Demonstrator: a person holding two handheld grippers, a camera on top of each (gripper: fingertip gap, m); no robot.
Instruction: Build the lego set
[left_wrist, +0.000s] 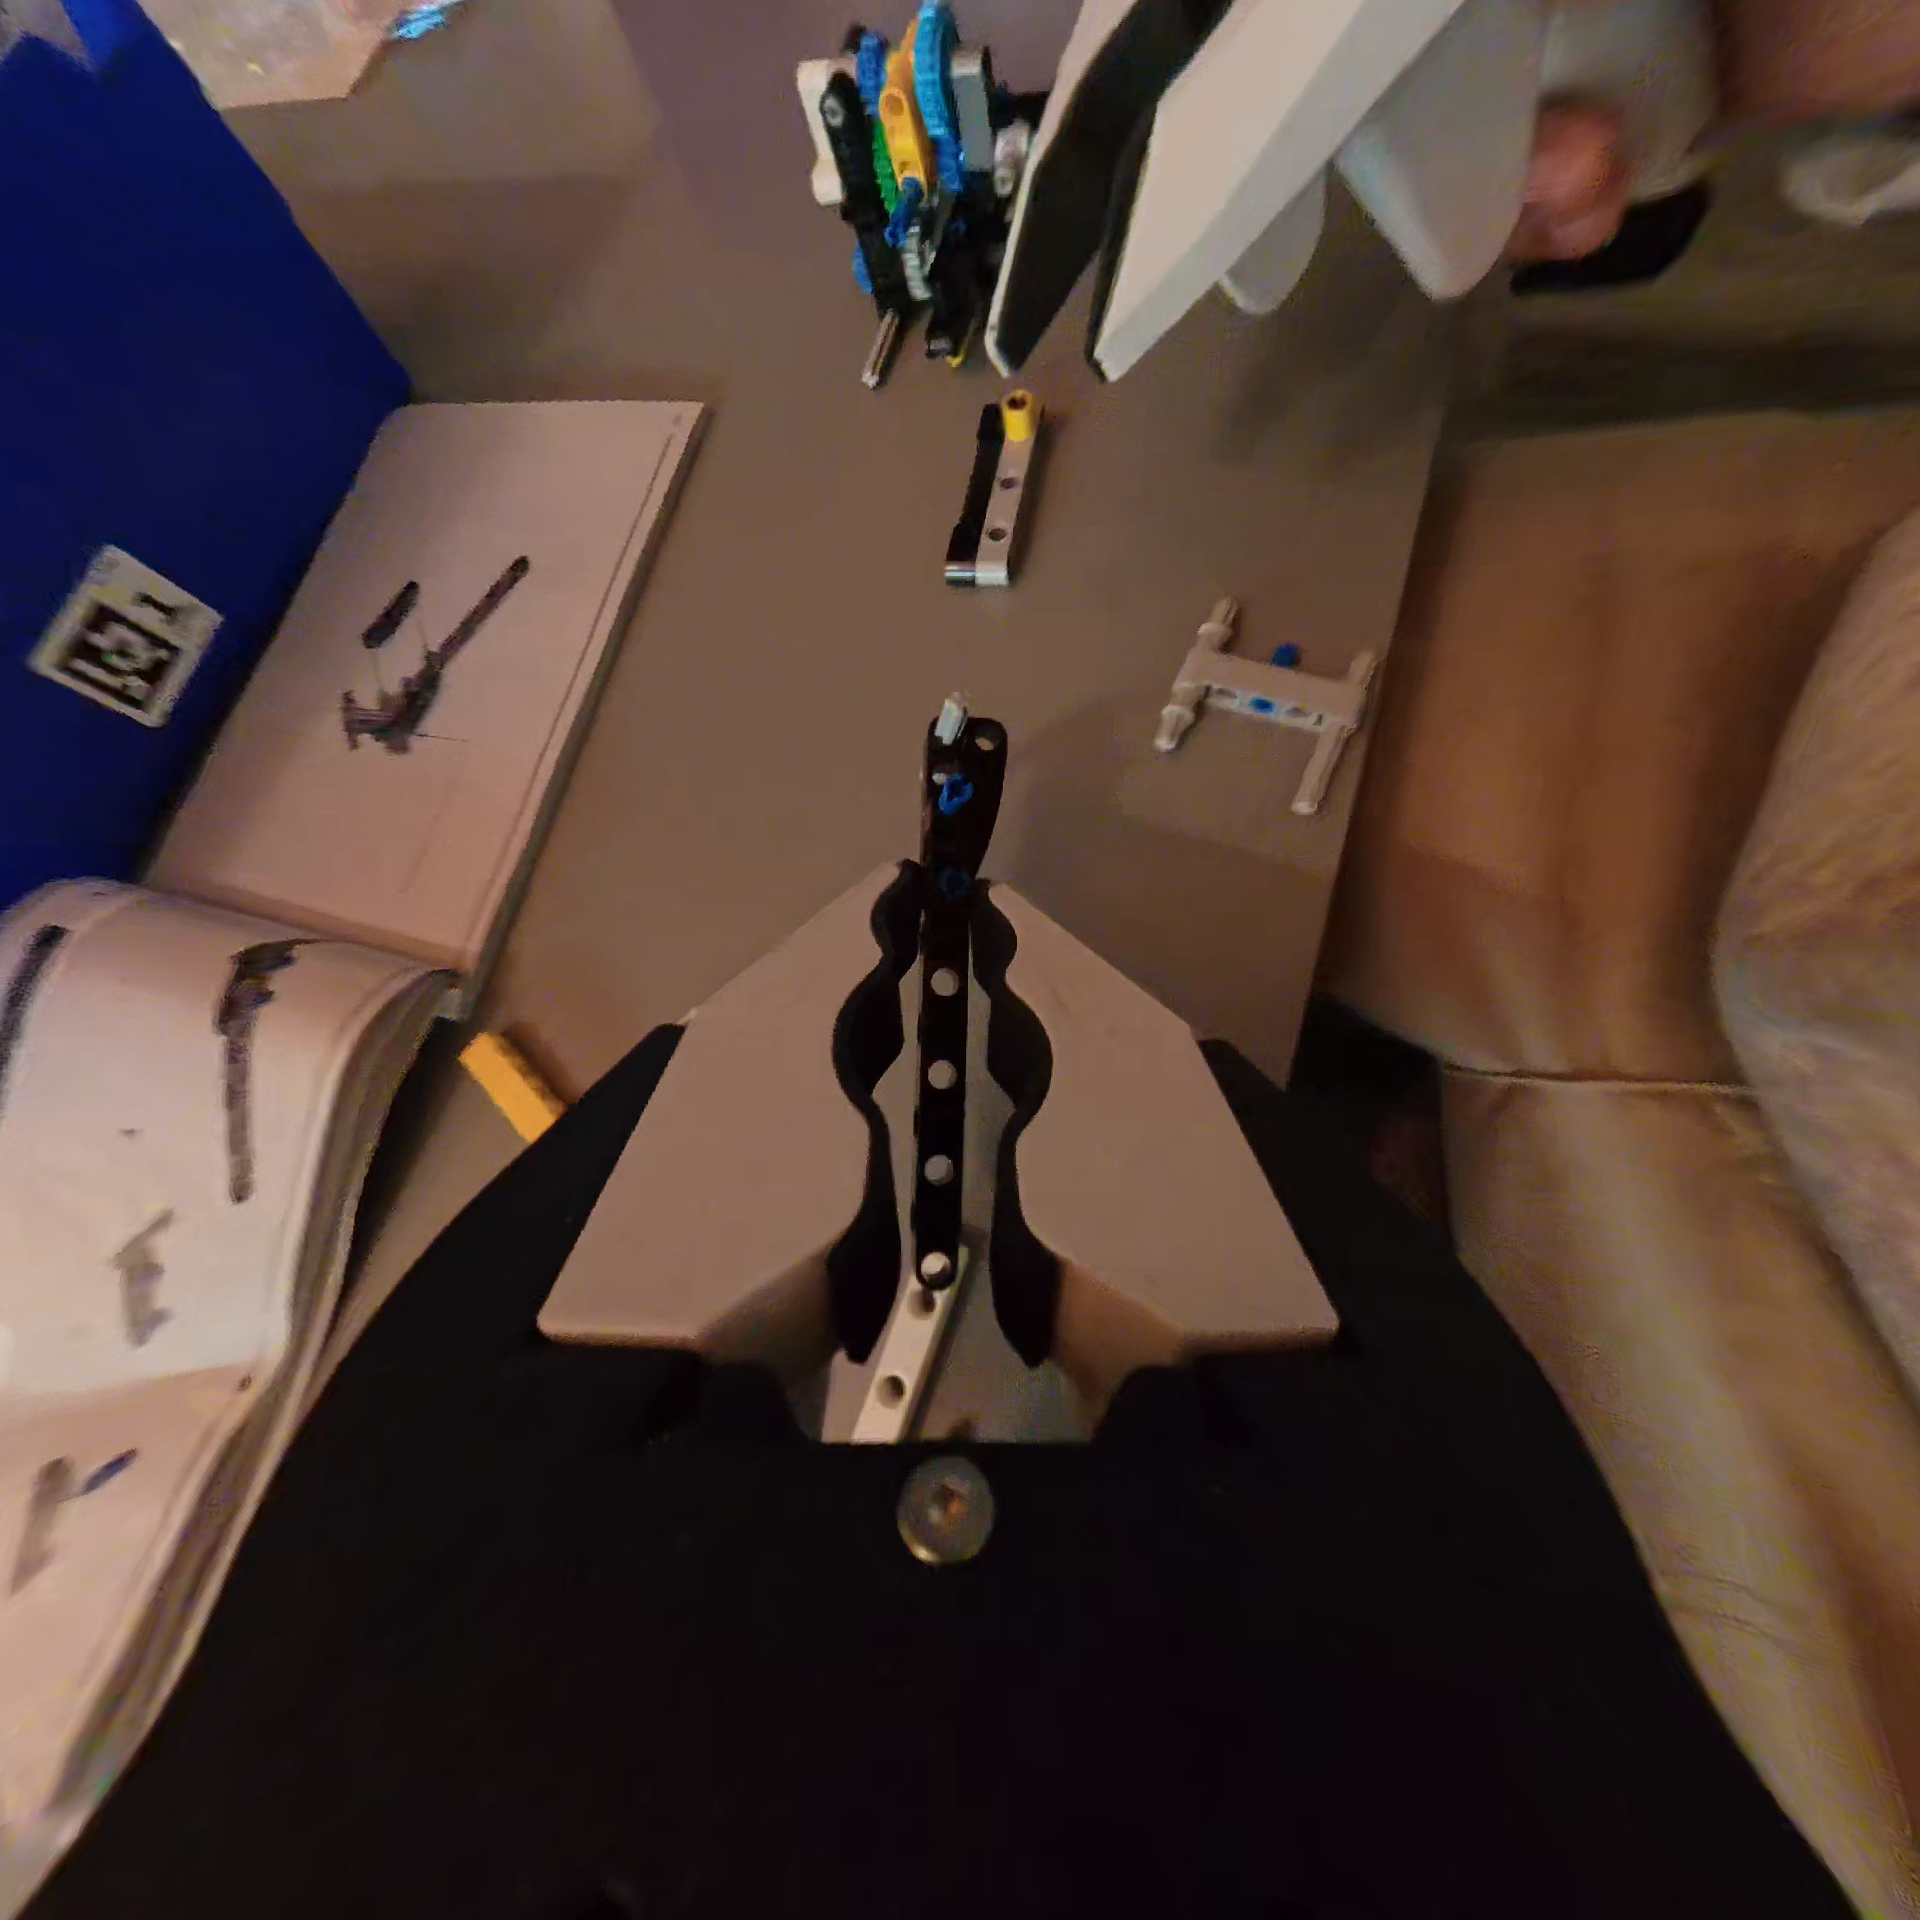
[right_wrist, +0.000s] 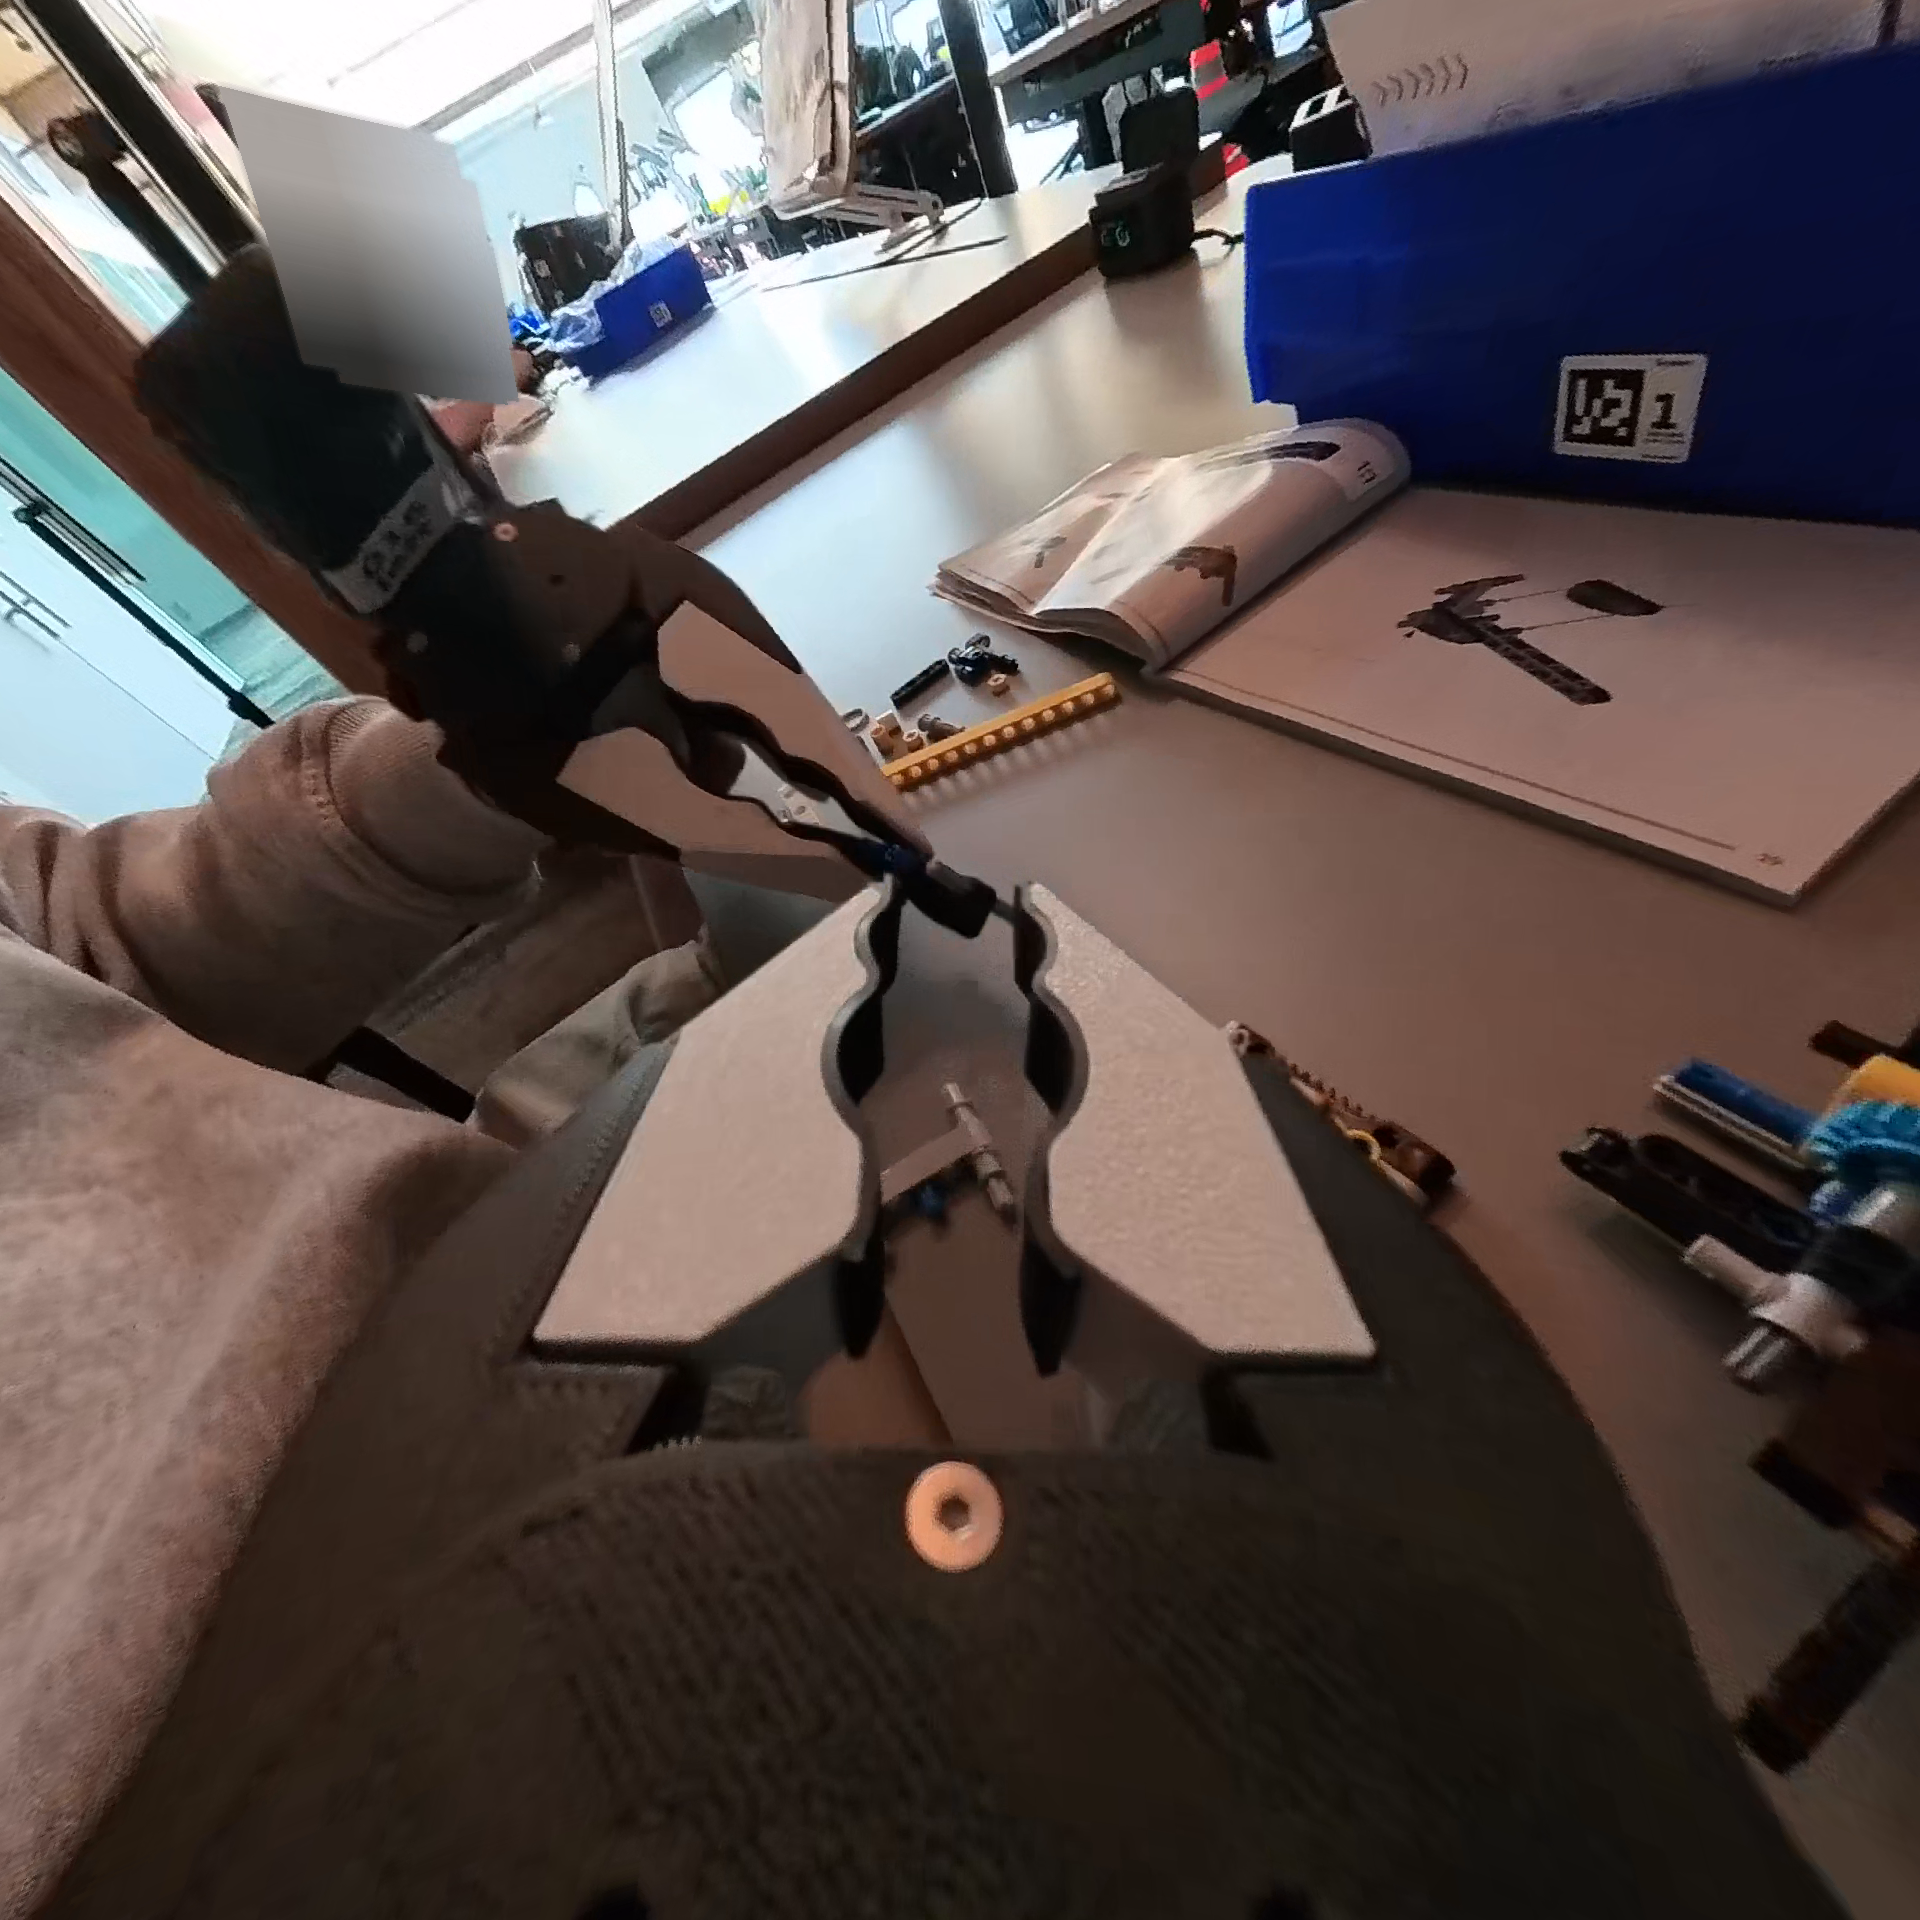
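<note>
Left hand-held gripper (left_wrist: 943, 904) clamps a black holed beam (left_wrist: 948, 997) bearing blue pins (left_wrist: 951, 798).

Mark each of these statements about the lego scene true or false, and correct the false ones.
1. The left tool grips a black beam with holes. True.
2. The right tool is shut on the yellow beam. False: its jaws stand apart and hold nothing; the yellow beam lies on the table.
3. Blue pins sit in the black beam. True.
4. The instruction booklet is closed. False: it lies open beside the blue bin.
5. A multicoloured assembly stands on the table beyond the left tool. True.
</note>
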